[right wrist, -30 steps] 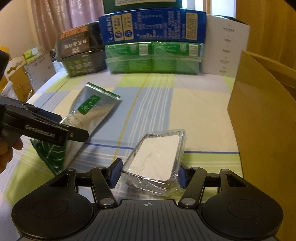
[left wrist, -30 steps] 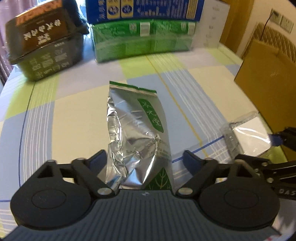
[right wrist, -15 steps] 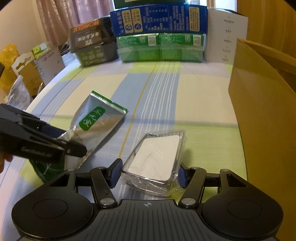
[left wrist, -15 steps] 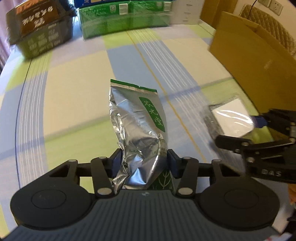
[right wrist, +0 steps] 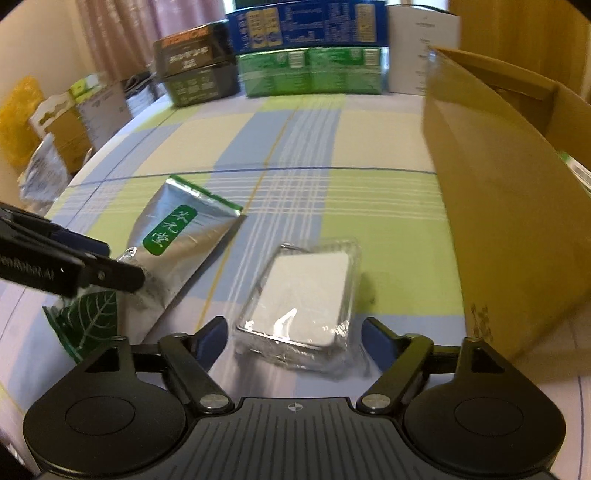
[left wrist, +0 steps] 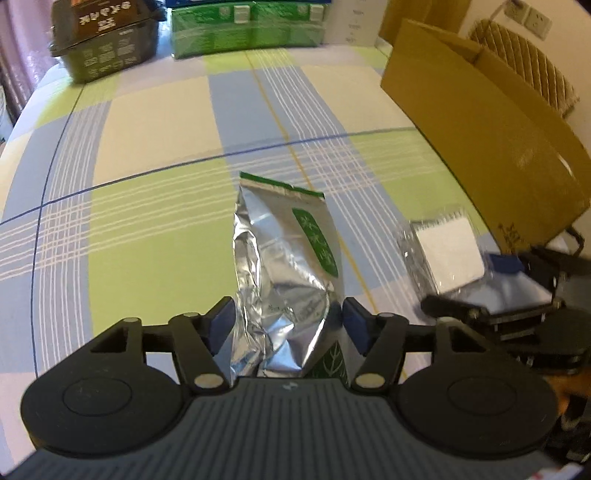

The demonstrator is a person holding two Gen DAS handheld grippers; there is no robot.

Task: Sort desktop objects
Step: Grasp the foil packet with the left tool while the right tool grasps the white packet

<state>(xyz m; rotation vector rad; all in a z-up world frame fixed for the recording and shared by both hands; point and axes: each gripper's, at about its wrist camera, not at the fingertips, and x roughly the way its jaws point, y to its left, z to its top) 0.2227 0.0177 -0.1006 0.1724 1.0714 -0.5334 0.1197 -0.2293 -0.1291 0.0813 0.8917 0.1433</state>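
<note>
A silver foil pouch with a green label (left wrist: pixel 288 266) lies lengthwise between my left gripper's (left wrist: pixel 288 325) blue pads, which press its crumpled lower half. In the right wrist view the pouch (right wrist: pixel 184 236) stretches away from the left gripper's dark finger (right wrist: pixel 92 273). A clear-wrapped white box (right wrist: pixel 306 295) rests flat on the checked tablecloth (right wrist: pixel 369 140). My right gripper (right wrist: pixel 293 339) stands around its near end, with a thin gap at each pad. From the left wrist view this box (left wrist: pixel 447 254) looks blurred, inside the right gripper (left wrist: pixel 469 286).
A tall open cardboard box (right wrist: pixel 498 184) stands on the right, close beside the white box. At the table's far edge sit a dark carton (right wrist: pixel 195 70), green packs (right wrist: pixel 310 72) under a blue box (right wrist: pixel 306 26), and a white box (right wrist: pixel 410 51). Bags and cartons crowd the left.
My left gripper shut on the pouch and drew it toward the near edge. The right gripper came back with the white box, and its fingers have now spread slightly off it.
</note>
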